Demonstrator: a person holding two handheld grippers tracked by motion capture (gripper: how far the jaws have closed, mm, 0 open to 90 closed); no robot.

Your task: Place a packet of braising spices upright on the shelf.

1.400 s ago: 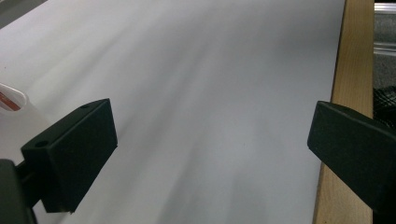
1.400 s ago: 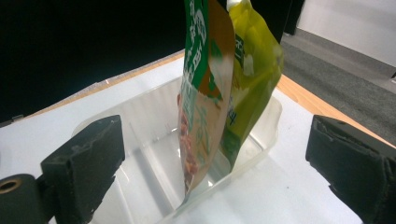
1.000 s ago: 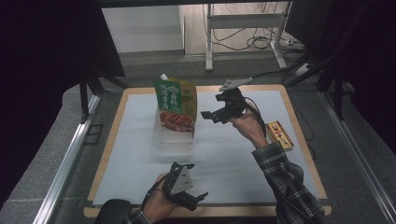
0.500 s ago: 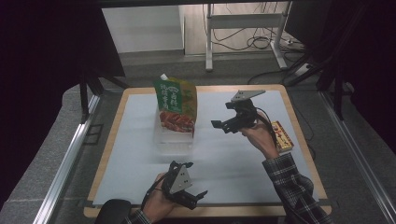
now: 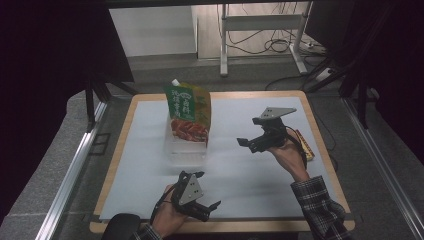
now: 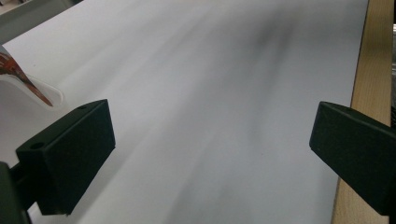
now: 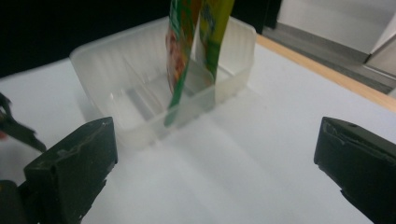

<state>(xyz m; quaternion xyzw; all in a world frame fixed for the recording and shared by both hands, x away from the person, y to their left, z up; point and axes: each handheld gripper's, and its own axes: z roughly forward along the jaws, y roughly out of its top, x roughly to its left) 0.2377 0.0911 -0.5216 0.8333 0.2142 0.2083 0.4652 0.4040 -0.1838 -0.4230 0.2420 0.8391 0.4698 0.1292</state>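
With the pouch (image 7: pixel 194 51) standing upright in the clear tub (image 7: pixel 116 100) just ahead of its wide-open, empty jaws, the right gripper (image 5: pixel 260 141) seems between steps, while the left gripper (image 5: pixel 200 206), equally open and empty, rests apart, so any next grasp calls for closing in first.

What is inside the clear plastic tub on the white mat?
A green pouch stands upright in the clear tub, against its far end. The tub floor nearby looks bare. The pouch hides the corner behind it.

Both black grippers carry grey three-cornered plates and blocky black jaws; the right forearm wears a plaid sleeve (image 5: pixel 320 207).
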